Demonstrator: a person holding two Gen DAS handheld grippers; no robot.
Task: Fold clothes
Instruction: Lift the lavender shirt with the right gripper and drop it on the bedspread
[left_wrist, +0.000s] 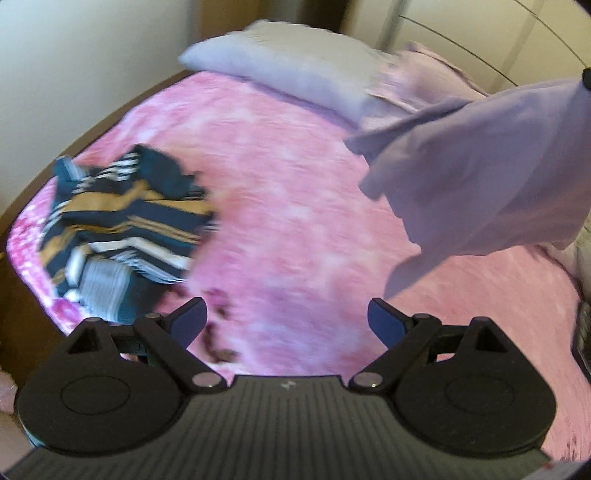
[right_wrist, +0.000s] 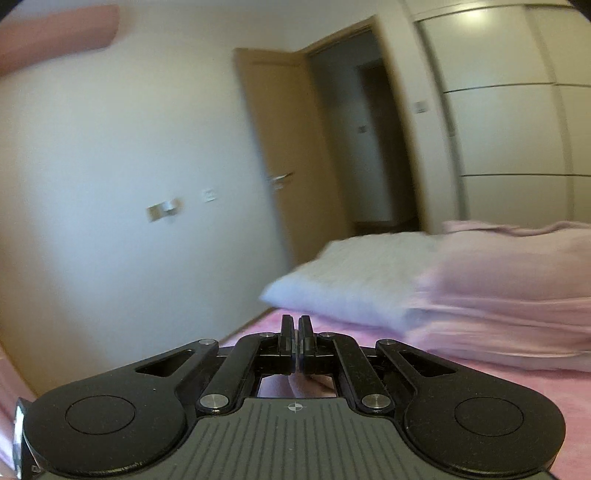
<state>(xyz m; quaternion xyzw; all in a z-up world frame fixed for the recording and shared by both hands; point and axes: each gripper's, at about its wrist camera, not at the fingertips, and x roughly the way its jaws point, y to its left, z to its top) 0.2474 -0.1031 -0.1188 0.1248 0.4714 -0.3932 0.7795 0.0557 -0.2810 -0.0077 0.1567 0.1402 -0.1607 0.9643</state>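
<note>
The left hand-held gripper (left_wrist: 287, 319) stands with its jaws wide apart and nothing between them, tilted down over the pink fleecy bed cover (left_wrist: 280, 206). The right hand-held gripper (right_wrist: 295, 332) has its jaws pressed together. A sliver of pale cloth shows just behind its closed fingers, and in the left wrist view the top of the soft lilac cotton garment (left_wrist: 480, 177) runs up to a dark tip at the frame's upper right edge, so I judge the right one is pinching that garment by one high point.

From the open left hand-held gripper, the lilac garment hangs ahead and to the right, lifted off the bed, its long axis running down from the pinched top to a loose pointed corner that dangles just ahead of the right-hand jaw. That free lower edge is the nearest catch for the left one, a short reach to its right.

Ahead and to the left, well apart, the crumpled navy, mustard and white striped garment (left_wrist: 122, 218) lies on the bed. Farther ahead rest a pale grey pillow (left_wrist: 291, 66) and a pink one beside it.
</note>
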